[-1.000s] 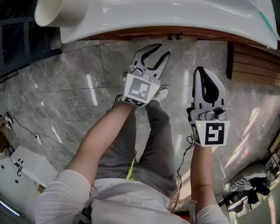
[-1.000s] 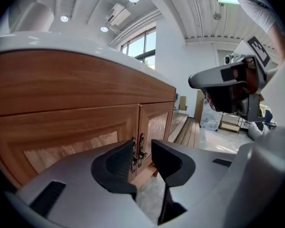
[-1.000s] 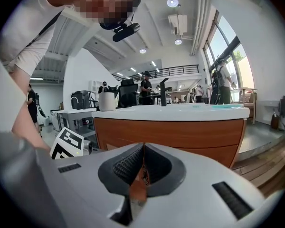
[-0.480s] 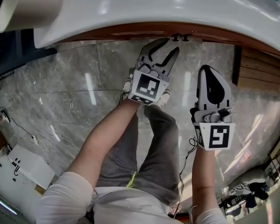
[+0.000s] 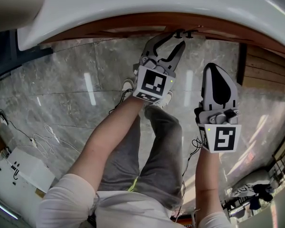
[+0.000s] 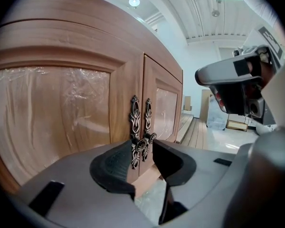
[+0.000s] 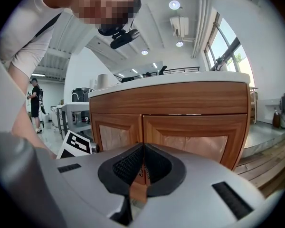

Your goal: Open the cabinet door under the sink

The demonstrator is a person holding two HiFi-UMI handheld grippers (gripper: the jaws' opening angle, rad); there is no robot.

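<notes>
- A grey marble floor (image 5: 61, 94) is seen from above, with a person's legs (image 5: 152, 146) in grey trousers standing on it.
- A white sink top (image 5: 133, 4) is shown overhanging along the upper edge of the head view.
- Beneath it a wooden cabinet (image 7: 171, 99) is set. Its two cabinet doors (image 6: 61, 108) are closed and meet at the middle, and their panels are covered in clear film.
- The left gripper (image 5: 167, 42) is held close to the doors' meeting edges. Its fingers (image 6: 111, 167) are spread apart and have just been opening. The knobs (image 6: 141, 144) are framed in the gap between the tips and are not clamped.
- The right gripper (image 5: 213, 70) is held farther back from the cabinet. Its fingers (image 7: 133, 167) are pressed together with nothing between them.
- The two dark metal knobs are seen side by side, one at each door's inner edge, on tall scrolled backplates.
</notes>
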